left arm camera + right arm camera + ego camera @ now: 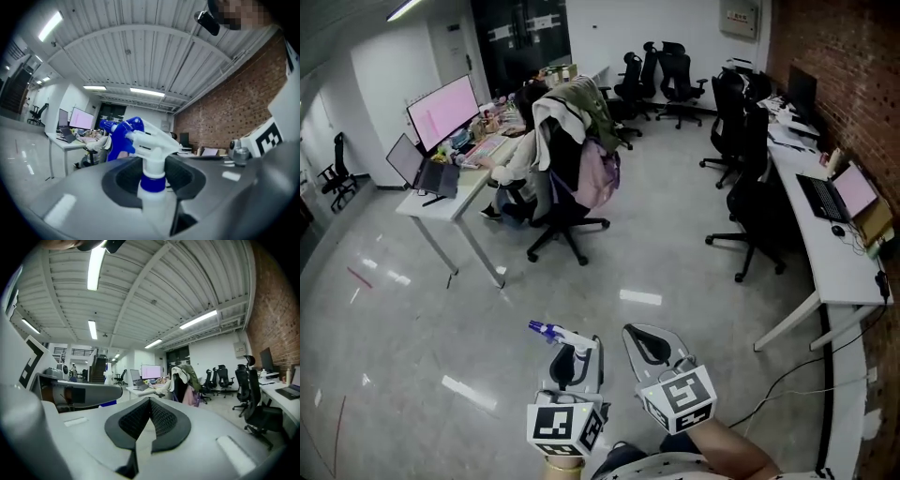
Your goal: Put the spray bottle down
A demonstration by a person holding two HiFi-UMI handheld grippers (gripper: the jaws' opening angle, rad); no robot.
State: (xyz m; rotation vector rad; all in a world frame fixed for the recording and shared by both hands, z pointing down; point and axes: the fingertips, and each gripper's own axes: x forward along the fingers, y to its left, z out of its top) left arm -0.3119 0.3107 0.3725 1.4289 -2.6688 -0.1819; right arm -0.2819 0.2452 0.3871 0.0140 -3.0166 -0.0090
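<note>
A white spray bottle (151, 140) with a blue collar and blue nozzle stands upright between the dark pads of my left gripper (152, 177), which is shut on its neck. In the head view the bottle's blue nozzle (546, 329) sticks out to the left above the left gripper (570, 360) at the bottom middle, over the floor. My right gripper (651, 345) is held just to the right of it, apart from the bottle. In the right gripper view its pads (161, 420) meet with nothing between them, so the right gripper (150, 414) is shut and empty.
A white desk (450, 202) with monitors and a laptop stands at far left, where a person sits in a chair draped with clothes (572, 150). Black office chairs (755, 211) and a long white desk (827, 258) line the brick wall at right. Cables (792, 375) trail on the glossy grey floor.
</note>
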